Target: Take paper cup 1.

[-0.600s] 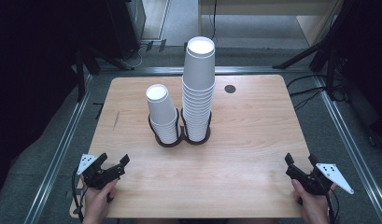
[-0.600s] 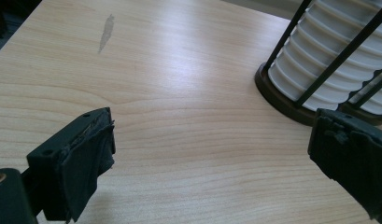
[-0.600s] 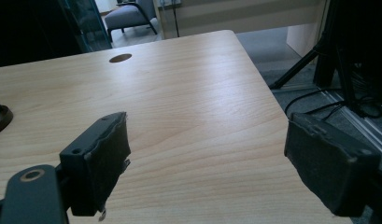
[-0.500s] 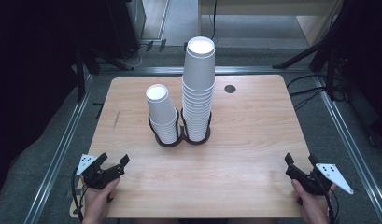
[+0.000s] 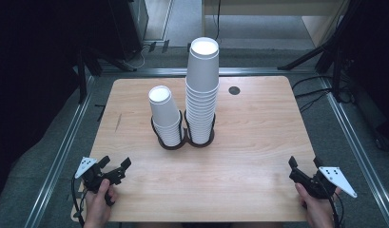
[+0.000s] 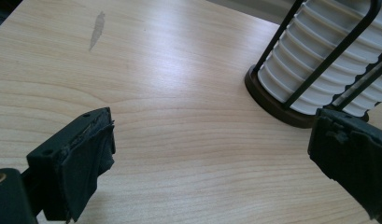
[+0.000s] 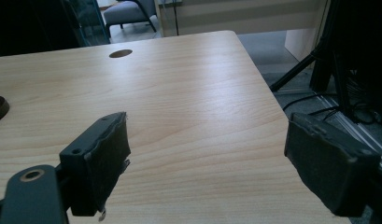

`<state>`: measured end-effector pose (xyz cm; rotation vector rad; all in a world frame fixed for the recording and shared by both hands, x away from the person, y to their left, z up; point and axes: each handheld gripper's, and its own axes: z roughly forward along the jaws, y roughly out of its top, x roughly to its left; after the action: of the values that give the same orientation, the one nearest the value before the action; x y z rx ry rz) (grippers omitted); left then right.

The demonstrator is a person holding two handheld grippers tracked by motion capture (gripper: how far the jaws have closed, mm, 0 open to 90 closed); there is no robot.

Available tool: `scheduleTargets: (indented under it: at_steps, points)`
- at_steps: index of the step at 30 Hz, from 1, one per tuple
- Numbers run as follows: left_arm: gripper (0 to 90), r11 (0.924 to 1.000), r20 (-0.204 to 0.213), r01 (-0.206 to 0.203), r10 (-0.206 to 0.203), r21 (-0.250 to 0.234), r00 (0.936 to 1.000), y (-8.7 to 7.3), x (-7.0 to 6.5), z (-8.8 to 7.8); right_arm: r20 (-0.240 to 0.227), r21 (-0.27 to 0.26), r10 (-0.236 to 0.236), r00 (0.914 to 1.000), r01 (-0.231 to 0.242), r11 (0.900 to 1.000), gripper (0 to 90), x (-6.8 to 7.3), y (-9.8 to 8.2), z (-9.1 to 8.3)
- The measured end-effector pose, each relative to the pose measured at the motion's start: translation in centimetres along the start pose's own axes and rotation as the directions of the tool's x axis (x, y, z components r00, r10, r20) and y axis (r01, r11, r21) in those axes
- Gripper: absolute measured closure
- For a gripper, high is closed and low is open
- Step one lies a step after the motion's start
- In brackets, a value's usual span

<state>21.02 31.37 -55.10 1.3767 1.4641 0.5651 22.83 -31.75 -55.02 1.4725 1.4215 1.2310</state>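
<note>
Both cup stacks (image 5: 187,102) stand in the wire holder (image 5: 182,141) at the table's (image 5: 258,156) centre; left gripper (image 5: 117,170) at seven o'clock and right gripper (image 5: 301,173) at five o'clock wait, jaws apart, empty, ready to reach.

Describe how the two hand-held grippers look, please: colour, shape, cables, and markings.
The left gripper and right gripper are black, each with two blocky jaws faced with worn dark pads. Each carries a pale three-cornered plate with small dark dots and trails a black cable.

no readable text anywhere
</note>
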Motion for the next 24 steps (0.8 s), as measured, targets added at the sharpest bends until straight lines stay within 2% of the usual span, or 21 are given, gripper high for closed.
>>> scheduleTargets:
  at_steps: [6,10,13,18,19,21,23,24]
  points:
    - [0.6,0.9999,0.01,-0.009,0.009,-0.004,0.9999,0.0,-0.1,0.0,-0.007,0.004,0.008,0.9999,-0.008,1.0,14.2,0.0,0.0,0.0]
    - [0.6,0.9999,0.007,-0.011,0.011,-0.006,0.9999,0.0,-0.1,0.0,-0.001,-0.007,-0.009,1.0,0.009,1.0,13.8,0.1,0.0,0.0]
    - [0.6,0.9999,0.004,-0.013,0.013,-0.01,0.9999,0.0,-0.2,-0.1,0.002,0.023,-0.034,0.9994,0.034,0.999,13.5,0.1,0.3,0.1]
    - [0.6,0.9986,-0.011,-0.048,0.048,-0.023,0.9988,0.0,-0.4,-0.3,-0.009,0.022,-0.054,0.9985,0.054,0.998,12.9,0.1,0.6,-0.1]
    - [0.6,0.9981,-0.015,-0.058,0.057,-0.021,0.9982,0.0,-0.5,-0.3,-0.021,0.013,-0.062,0.9979,0.062,0.998,12.9,0.3,1.0,-0.2]
    - [0.6,0.9961,-0.032,-0.084,0.083,-0.025,0.996,0.1,-0.8,-0.3,-0.017,0.006,-0.056,0.9983,0.056,0.998,12.9,0.6,1.7,-0.3]
    - [0.6,0.9957,-0.04,-0.09,0.089,-0.021,0.9952,0.2,-0.9,-0.3,-0.022,0.001,-0.052,0.9984,0.052,0.999,12.9,0.8,2.1,-0.4]
    - [0.6,0.9964,-0.037,-0.08,0.079,-0.027,0.9962,0.5,-1.0,-0.2,-0.027,-0.012,-0.059,0.9979,0.058,0.998,12.6,1.4,2.8,-0.5]
